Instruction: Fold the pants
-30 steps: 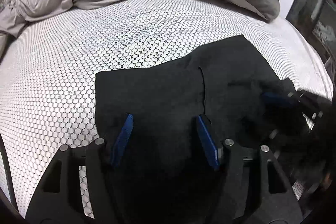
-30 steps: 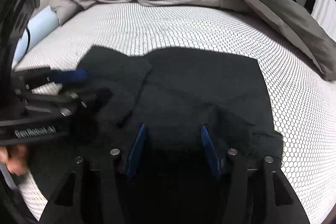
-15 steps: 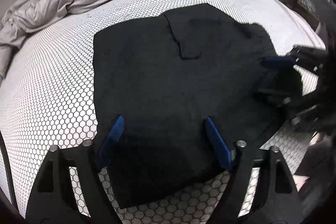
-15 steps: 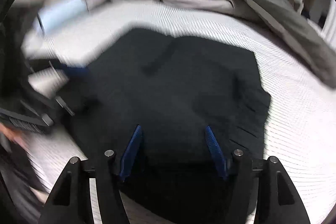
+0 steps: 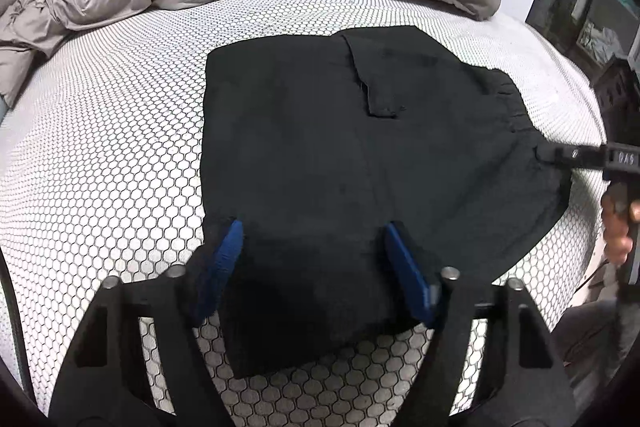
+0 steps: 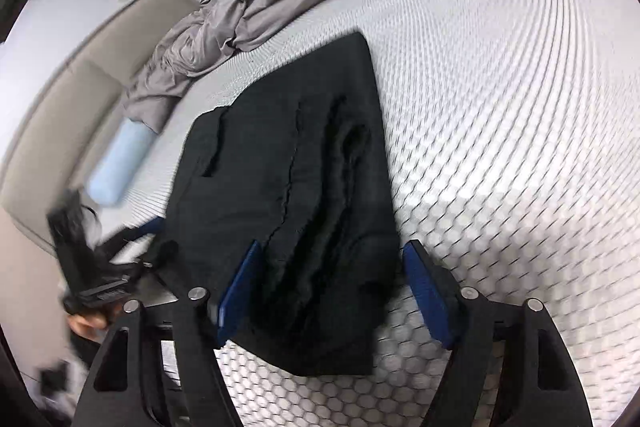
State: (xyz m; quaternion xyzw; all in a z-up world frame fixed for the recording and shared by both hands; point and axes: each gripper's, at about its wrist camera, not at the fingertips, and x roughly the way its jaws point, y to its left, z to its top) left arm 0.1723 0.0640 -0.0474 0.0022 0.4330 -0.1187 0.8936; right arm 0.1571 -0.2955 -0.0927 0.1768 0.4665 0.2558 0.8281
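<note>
While black folded pants point(image 5: 360, 163) lie on honeycomb-patterned white mattress point(image 5: 120, 147), left gripper point(image 5: 316, 259) and right gripper point(image 6: 332, 287) spread wide, holding nothing; risk: shallow pinch takes top layer only, fold slides apart.

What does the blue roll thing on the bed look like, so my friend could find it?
Start at the big white mattress with the honeycomb pattern. At its edge, next to the beige headboard, past the black pants, lies the pale blue roll. It is the only light blue thing there; the crumpled blanket just above it is grey.
</note>
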